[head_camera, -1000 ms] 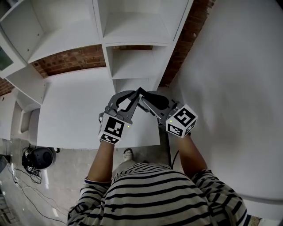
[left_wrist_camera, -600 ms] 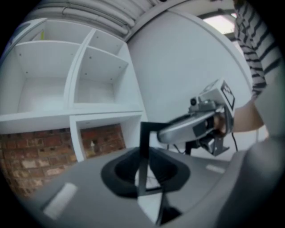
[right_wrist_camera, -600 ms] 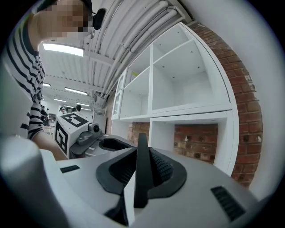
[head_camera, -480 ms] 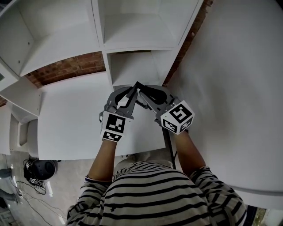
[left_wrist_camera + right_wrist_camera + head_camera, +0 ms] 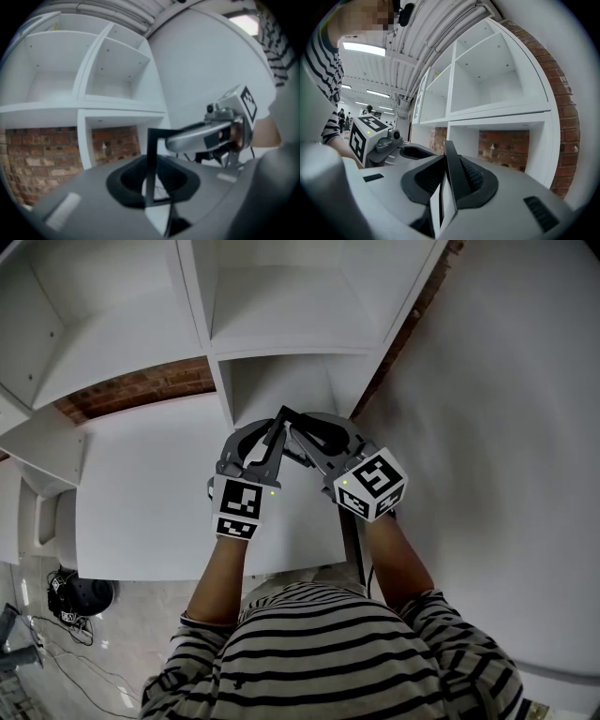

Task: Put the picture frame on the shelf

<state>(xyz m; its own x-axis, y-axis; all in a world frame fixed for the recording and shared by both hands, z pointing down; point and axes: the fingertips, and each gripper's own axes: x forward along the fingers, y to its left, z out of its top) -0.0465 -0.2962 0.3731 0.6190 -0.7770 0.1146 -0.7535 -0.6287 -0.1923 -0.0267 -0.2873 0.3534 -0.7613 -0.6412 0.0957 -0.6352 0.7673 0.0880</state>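
Head view: a second ago the white shelf unit stood further off. Now it fills more of the far side, and its lower cubby, then well beyond the grippers, opens just past their tips. A curved white wall takes up the right, and a strip of brick wall shows at the far left between shelf and table. The white table top lies under the grippers. The person in the striped shirt reaches both forearms out over the table's near edge, as before.

The hold has not changed. The left gripper and the right gripper meet tip to tip and carry the picture frame in the air between them. It hangs above the far right part of the table, just short of the cubby's mouth and closer to it than a second ago.

In the left gripper view the jaws are drawn narrow onto one black side bar of the frame, pressing on it. In the right gripper view the jaws are likewise clamped narrow on the frame's black edge, with its white backing showing below.

The frame stands upright on edge. In the left gripper view the clamped bar runs up and down, and the top bar runs off to the right toward the right gripper. From above, the frame is a thin dark line running from near left to far right, its upper corner aimed at the cubby. Which side is the longer cannot be told, since the jaws cover much of it.
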